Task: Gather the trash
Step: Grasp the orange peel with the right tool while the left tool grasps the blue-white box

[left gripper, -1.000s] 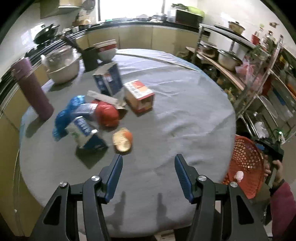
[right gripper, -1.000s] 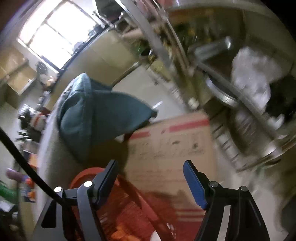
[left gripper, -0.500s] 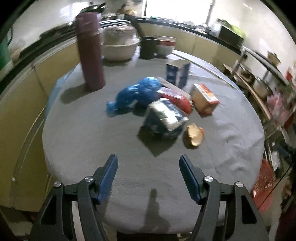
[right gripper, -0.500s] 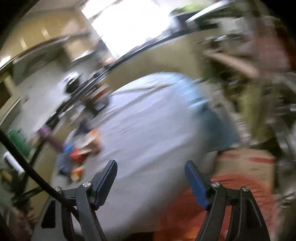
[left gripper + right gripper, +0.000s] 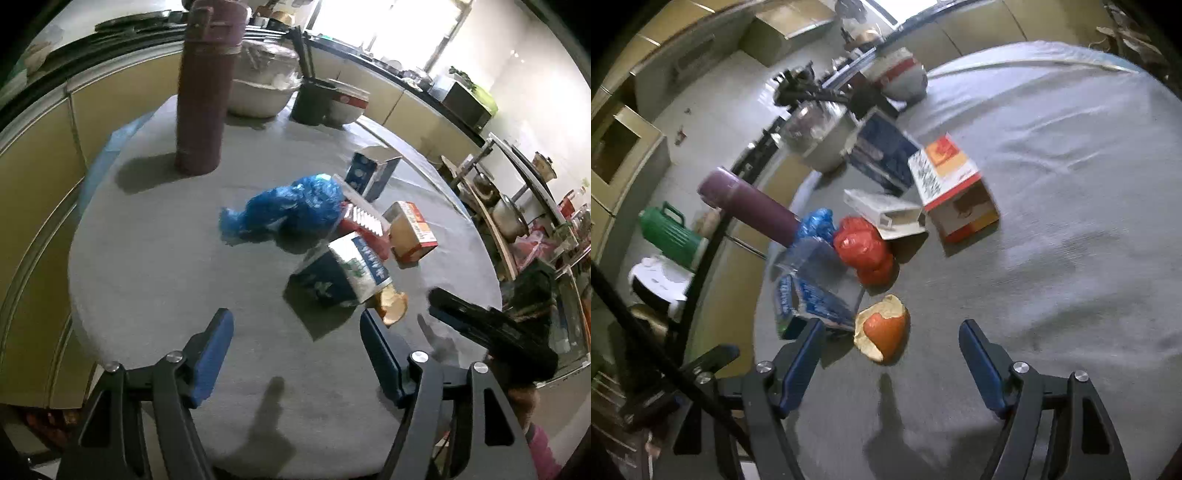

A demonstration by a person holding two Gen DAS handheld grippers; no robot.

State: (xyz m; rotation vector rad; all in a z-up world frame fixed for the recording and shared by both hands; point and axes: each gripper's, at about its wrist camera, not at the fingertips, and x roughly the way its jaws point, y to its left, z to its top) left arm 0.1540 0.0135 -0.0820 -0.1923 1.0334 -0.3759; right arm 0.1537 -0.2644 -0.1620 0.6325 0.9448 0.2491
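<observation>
A heap of trash lies on the grey-clothed round table (image 5: 147, 280): a blue plastic bag (image 5: 291, 210), a blue-and-white carton (image 5: 343, 273), a red-orange box (image 5: 410, 232), a dark blue box (image 5: 373, 170) and an orange peel (image 5: 393, 304). My left gripper (image 5: 295, 325) hovers short of the carton, its jaws opening with nothing between them. My right gripper (image 5: 890, 332) is low over the orange peel (image 5: 884, 330); its jaws are closing around the peel, and the pads stand clear of it. A red bag (image 5: 864, 247) and a white box (image 5: 886, 212) lie just beyond.
A tall purple flask (image 5: 205, 92), a covered white bowl (image 5: 258, 96), a dark cup (image 5: 310, 103) and a red-rimmed bowl (image 5: 347, 105) stand at the table's far side. Shelves with pots (image 5: 509, 218) are on the right. A green jug (image 5: 668, 229) stands off the table.
My right gripper swung up from the red basket and cardboard box by the floor to the peel on the table. My left gripper shifted and rolled around the table edge, and its jaws widened.
</observation>
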